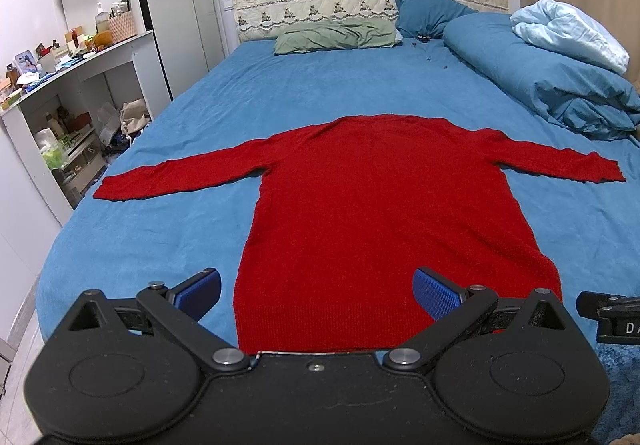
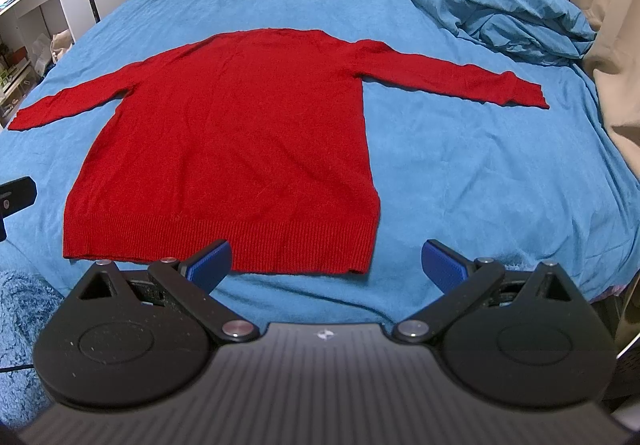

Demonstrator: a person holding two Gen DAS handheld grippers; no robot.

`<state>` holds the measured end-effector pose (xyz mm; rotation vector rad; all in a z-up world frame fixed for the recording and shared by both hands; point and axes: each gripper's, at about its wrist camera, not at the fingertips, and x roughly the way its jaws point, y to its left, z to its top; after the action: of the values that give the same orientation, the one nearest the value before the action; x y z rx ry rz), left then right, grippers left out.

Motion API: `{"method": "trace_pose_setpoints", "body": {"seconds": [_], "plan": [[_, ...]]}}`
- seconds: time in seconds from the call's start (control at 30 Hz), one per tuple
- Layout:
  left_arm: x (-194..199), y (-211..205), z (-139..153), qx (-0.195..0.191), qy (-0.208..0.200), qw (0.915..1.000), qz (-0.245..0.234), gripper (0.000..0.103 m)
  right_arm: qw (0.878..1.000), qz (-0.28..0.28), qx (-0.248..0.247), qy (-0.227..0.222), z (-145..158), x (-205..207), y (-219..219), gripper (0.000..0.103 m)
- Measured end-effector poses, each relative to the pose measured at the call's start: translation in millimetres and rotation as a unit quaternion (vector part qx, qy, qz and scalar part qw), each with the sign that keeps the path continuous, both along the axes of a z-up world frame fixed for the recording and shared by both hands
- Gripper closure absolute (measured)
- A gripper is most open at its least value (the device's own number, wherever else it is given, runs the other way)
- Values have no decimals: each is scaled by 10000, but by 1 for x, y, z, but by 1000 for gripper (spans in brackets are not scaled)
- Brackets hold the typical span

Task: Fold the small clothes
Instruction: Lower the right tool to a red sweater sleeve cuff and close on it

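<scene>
A red long-sleeved sweater (image 1: 376, 205) lies flat on the blue bed sheet (image 1: 304, 89), both sleeves spread out sideways, hem toward me. It also shows in the right wrist view (image 2: 240, 133). My left gripper (image 1: 316, 293) is open and empty, hovering over the hem's left part. My right gripper (image 2: 326, 265) is open and empty, just in front of the hem's right corner. The tip of the right gripper (image 1: 608, 315) shows at the right edge of the left wrist view.
A bundled blue duvet (image 1: 552, 81) with a pale blue cloth lies at the bed's far right. A green pillow (image 1: 336, 35) and a blue pillow (image 1: 428, 11) sit by the headboard. A cluttered white desk (image 1: 76, 61) stands left of the bed. A beige curtain (image 2: 616, 45) hangs on the right.
</scene>
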<state>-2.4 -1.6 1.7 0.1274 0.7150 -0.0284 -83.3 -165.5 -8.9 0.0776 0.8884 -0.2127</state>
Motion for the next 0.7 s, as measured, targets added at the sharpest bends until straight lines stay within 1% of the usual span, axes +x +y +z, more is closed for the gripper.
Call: {"method": "trace_pose_setpoints", "body": {"seconds": [0.2, 0.27, 0.37, 0.47, 0.53, 0.63, 0.7], "plan": [[1, -1, 12, -10, -112, 9999, -86, 0, 10000, -56, 50, -45, 10, 5, -5, 0], [9, -4, 23, 42, -190, 9997, -150, 0, 9996, -116, 101, -221, 25, 9, -15, 0], [29, -10, 47, 64, -541, 9981, -297, 0, 9984, -190, 156, -513, 51, 21, -36, 0], [67, -23, 72, 20, -890, 9947, -506, 0, 9959, -350, 376, -744, 71, 43, -73, 0], [98, -34, 79, -29, -965, 9935, -600, 0, 9934, -510, 532, -881, 76, 63, -104, 0], [152, -54, 73, -105, -883, 9933, -732, 0, 9898, -844, 580, -986, 69, 99, -155, 0], [193, -71, 58, -159, -715, 9940, -814, 0, 9871, -1119, 552, -1005, 55, 126, -190, 0]]}}
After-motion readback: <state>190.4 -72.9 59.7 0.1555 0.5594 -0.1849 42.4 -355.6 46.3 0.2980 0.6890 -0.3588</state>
